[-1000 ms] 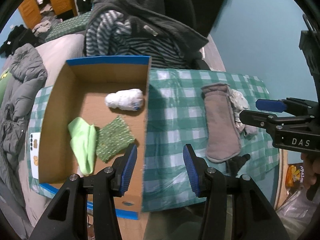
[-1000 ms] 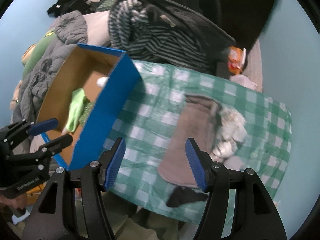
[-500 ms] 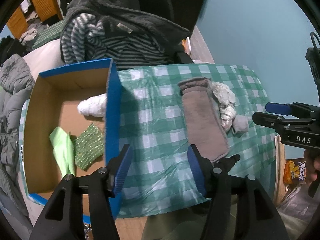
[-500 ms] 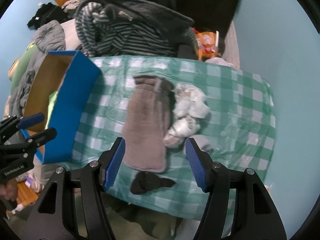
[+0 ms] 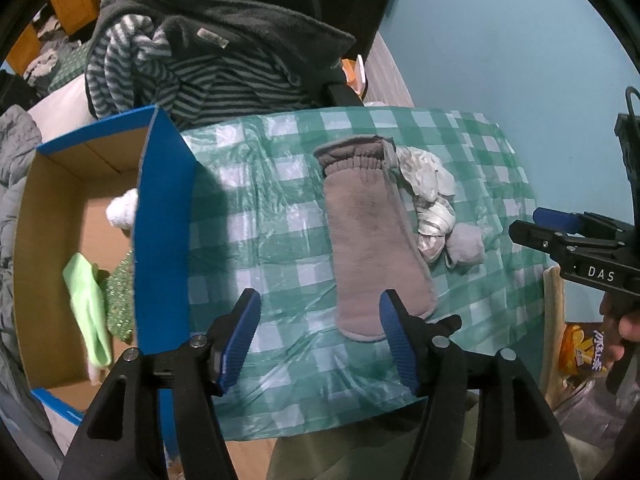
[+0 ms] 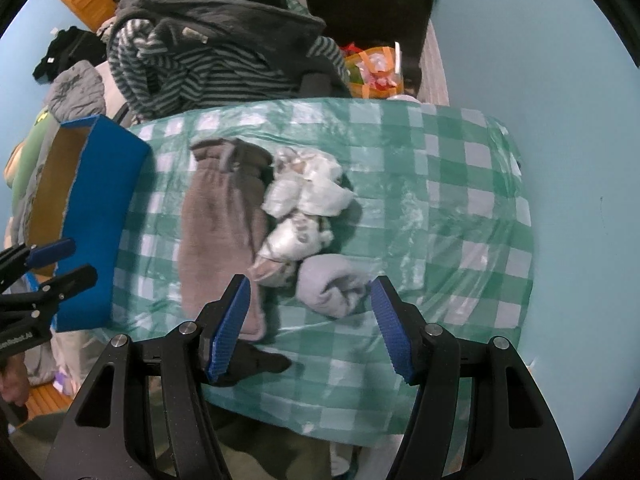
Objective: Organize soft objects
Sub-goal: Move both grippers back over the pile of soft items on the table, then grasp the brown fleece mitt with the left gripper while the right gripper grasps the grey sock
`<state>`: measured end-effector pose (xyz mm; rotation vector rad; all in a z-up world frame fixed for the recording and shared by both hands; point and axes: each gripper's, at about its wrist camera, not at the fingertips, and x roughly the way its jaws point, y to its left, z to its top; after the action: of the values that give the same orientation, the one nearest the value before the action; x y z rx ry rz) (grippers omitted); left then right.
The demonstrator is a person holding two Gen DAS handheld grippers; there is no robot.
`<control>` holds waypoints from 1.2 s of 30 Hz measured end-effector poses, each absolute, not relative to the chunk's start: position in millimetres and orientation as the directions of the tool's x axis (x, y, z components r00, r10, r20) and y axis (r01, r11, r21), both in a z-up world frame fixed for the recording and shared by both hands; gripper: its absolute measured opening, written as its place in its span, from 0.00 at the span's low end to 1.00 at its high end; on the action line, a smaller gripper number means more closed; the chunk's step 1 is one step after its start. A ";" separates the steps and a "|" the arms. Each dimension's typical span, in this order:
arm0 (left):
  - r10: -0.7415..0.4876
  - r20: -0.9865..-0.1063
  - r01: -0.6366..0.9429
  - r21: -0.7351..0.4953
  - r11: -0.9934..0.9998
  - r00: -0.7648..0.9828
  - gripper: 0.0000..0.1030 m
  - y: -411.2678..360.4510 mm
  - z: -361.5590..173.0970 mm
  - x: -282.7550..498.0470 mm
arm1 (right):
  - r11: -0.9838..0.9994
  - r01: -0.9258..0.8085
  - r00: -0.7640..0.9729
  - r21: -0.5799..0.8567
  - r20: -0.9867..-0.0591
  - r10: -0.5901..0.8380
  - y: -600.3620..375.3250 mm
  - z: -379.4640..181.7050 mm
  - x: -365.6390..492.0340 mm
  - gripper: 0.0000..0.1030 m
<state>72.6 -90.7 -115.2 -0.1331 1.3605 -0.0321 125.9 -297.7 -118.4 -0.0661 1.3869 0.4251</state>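
Left gripper (image 5: 320, 336): jaws opening, empty, above the checked tablecloth (image 5: 272, 208) beside the brown mitten (image 5: 372, 240). Right gripper (image 6: 310, 322): jaws apart, empty, over the grey rolled cloth (image 6: 332, 284). White crumpled cloths (image 6: 304, 200) touching mitten. Cardboard box (image 5: 164, 220) at left.

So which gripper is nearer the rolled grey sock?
Right. The right gripper hovers just above the rolled grey sock, jaws open. The left gripper is over the brown mitt's tip, jaws opening.

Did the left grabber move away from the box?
Yes. The left gripper slid from beside the cardboard box toward the brown mitt, its empty jaws opening.
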 end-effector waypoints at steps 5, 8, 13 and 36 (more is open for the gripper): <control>-0.112 -0.976 -0.066 -0.126 0.990 0.187 0.62 -97.7 -127.9 76.8 | 0.920 -0.333 0.110 0.206 -0.961 0.255 -305.8 -133.2 127.7 0.62; -0.109 -0.980 -0.070 -0.122 0.990 0.167 0.62 -102.6 -137.7 79.3 | 0.916 -0.341 0.095 0.212 -0.961 0.258 -307.5 -145.3 128.7 0.62; -0.099 -0.984 -0.068 -0.110 0.992 0.147 0.62 -112.0 -149.4 82.2 | 0.908 -0.348 0.068 0.232 -0.960 0.271 -306.2 -162.5 130.5 0.62; -0.132 -0.986 -0.158 -0.147 0.976 0.105 0.62 -119.9 -175.3 108.4 | 0.885 -0.414 -0.005 0.215 -0.972 0.234 -291.3 -216.3 137.2 0.57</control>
<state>108.4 -119.9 -175.3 -0.2379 1.4700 0.0195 137.2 -291.3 -216.3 -0.1491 1.4922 0.5136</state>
